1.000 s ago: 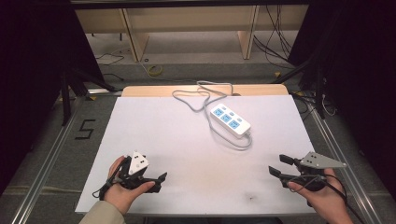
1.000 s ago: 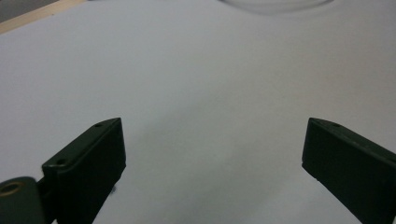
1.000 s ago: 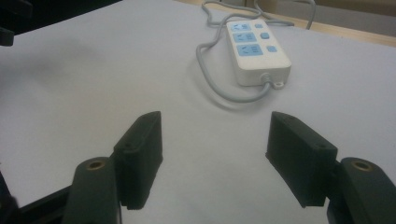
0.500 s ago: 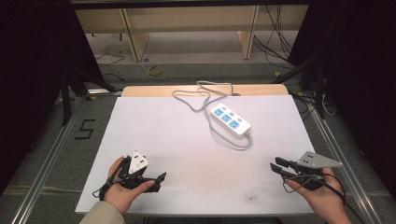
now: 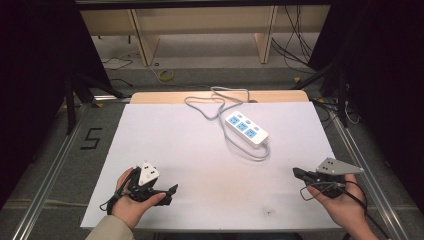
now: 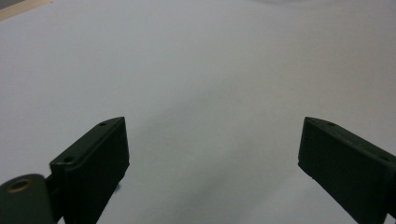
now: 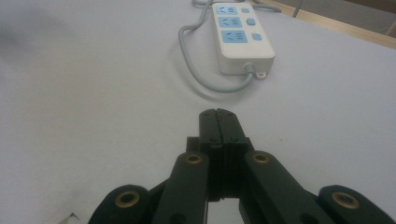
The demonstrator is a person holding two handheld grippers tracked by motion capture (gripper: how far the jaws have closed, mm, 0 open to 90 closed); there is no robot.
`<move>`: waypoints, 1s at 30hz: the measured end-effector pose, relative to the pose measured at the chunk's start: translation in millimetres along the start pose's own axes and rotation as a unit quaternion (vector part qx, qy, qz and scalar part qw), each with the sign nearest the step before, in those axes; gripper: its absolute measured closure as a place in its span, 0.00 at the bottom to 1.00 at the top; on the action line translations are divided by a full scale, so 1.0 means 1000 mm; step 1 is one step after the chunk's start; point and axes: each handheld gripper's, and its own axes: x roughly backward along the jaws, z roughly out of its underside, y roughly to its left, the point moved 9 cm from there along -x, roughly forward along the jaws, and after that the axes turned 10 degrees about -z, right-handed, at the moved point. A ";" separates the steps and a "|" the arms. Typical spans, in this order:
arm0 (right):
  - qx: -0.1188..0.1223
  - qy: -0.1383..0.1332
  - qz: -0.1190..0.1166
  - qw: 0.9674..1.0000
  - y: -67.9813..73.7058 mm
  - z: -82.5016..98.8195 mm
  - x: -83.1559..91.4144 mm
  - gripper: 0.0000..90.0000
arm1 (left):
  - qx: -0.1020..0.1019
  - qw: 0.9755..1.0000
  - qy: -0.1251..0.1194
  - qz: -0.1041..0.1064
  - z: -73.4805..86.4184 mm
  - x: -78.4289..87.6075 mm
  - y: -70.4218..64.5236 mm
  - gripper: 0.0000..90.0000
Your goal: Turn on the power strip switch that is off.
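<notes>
A white power strip (image 5: 246, 129) with blue sockets lies flat at the far right of the white table (image 5: 190, 145), and its grey cable (image 5: 215, 102) loops toward the far edge. My left gripper (image 5: 171, 194) rests near the front left, held in a hand. Its jaws stand wide apart over bare table in the left gripper view (image 6: 215, 126), so it is open. My right gripper (image 5: 296, 173) sits at the front right and points left. Its jaws have just been closing and now meet with nothing between them (image 7: 218, 113). Ahead of them lies the power strip (image 7: 240, 39).
A wooden board edge (image 5: 150, 97) shows past the table's far side. Metal rails (image 5: 55, 165) run along both sides of the table, with a black "5" mark (image 5: 91, 138) on the floor at the left. Wooden shelving and loose cables sit behind.
The right gripper's jaws went from spread apart to fully together. Both hands stayed where they were, and the left gripper stayed as open as before.
</notes>
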 end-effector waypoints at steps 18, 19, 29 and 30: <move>-0.001 -0.008 0.008 1.000 -0.011 -0.022 -0.018 1.00 | -0.003 1.000 0.002 0.001 -0.001 -0.002 -0.002 0.10; -0.001 -0.008 0.008 1.000 -0.011 -0.022 -0.018 1.00 | -0.003 1.000 0.002 0.001 -0.001 -0.002 -0.002 0.10; -0.001 -0.010 0.008 1.000 -0.013 -0.034 -0.029 1.00 | -0.003 1.000 0.001 0.000 -0.002 -0.002 -0.003 0.10; 0.000 -0.010 0.009 1.000 -0.014 -0.035 -0.030 1.00 | -0.004 1.000 0.001 0.000 -0.002 -0.002 -0.003 0.10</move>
